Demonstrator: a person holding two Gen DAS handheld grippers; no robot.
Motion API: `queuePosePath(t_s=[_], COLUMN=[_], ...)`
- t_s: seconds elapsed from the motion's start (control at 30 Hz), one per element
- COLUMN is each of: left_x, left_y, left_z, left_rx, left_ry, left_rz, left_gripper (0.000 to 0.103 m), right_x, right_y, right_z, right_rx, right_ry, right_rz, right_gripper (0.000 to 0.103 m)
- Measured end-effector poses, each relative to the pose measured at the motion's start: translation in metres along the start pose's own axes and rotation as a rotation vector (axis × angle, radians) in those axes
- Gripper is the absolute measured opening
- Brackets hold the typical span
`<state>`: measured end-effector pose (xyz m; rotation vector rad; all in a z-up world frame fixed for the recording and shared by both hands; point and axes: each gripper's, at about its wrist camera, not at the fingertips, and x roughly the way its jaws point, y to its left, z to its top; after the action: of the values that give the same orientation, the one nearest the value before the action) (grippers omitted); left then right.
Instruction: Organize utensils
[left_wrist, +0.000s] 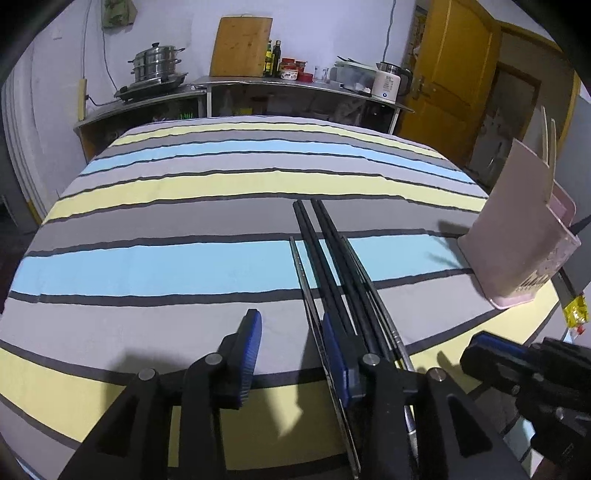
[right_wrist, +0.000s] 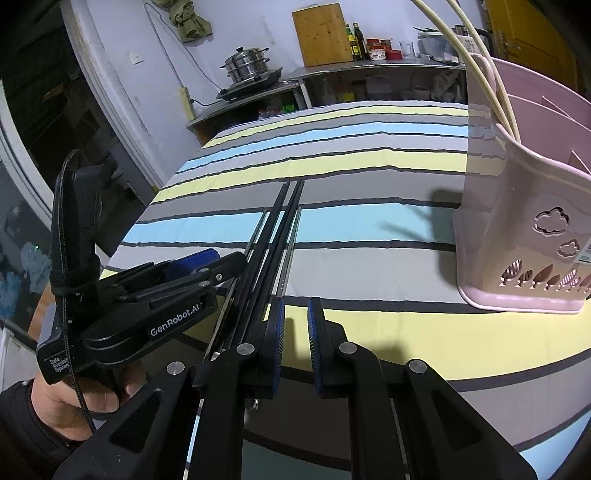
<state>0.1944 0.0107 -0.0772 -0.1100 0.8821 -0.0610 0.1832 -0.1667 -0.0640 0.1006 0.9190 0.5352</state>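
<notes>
chopsticks: black and metal chopsticks (left_wrist: 325, 251) lie side by side on the striped cloth-covered bench (left_wrist: 166, 266), running near to far.
holder: pink plastic utensil holder (left_wrist: 517, 236) stands right of them, two pale chopsticks (right_wrist: 476, 59) inside.
counter: steel counter (left_wrist: 258, 83) behind the bench.

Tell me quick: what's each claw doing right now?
Left gripper: open, nothing between its blue pads; the long black chopsticks lie just outside.
Right gripper: open a little, holding nothing.

Black chopsticks (left_wrist: 325, 254) and metal ones (left_wrist: 300, 266) — flat, parallel, beside upright pink holder (left_wrist: 517, 229)
</notes>
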Motion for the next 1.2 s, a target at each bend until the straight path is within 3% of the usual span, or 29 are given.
queuePosePath(t_s=[0.1,0.17,0.33,0.43,0.73,1.2], left_x=[0.001,0.001,-0.005,-0.01,-0.011,0.007], left_y=[-0.004,-0.006,0.01,0.023,0.056,0.045], left_z=[0.0,-0.001,-0.003,-0.005,-0.002,0.019], left_rx=[0.028,0.056,0.021,-0.006,-0.121,-0.093], left_ry=[0.007,0.01,0.018,0.023,0.046,0.048], left_rz=[0.021,0.043,0.047,0.045,-0.074,-0.046], left_gripper=[0.035,0.03,0.02,0.019,0.019,0.019], right_x=[0.002,0.003,0.008,0.016,0.05,0.07], right_y=[0.001,0.002,0.006,0.007,0.013,0.012], right_z=[0.0,0.001,0.005,0.009,0.031,0.043], right_rx=[0.0,-0.007,-0.021,-0.026,-0.055,-0.072], right_ry=[0.002,0.005,0.006,0.014,0.038,0.069], right_rz=[-0.001,-0.003,0.0,-0.001,-0.024,-0.1], right_gripper=[0.013,0.013,0.013,0.013,0.013,0.013])
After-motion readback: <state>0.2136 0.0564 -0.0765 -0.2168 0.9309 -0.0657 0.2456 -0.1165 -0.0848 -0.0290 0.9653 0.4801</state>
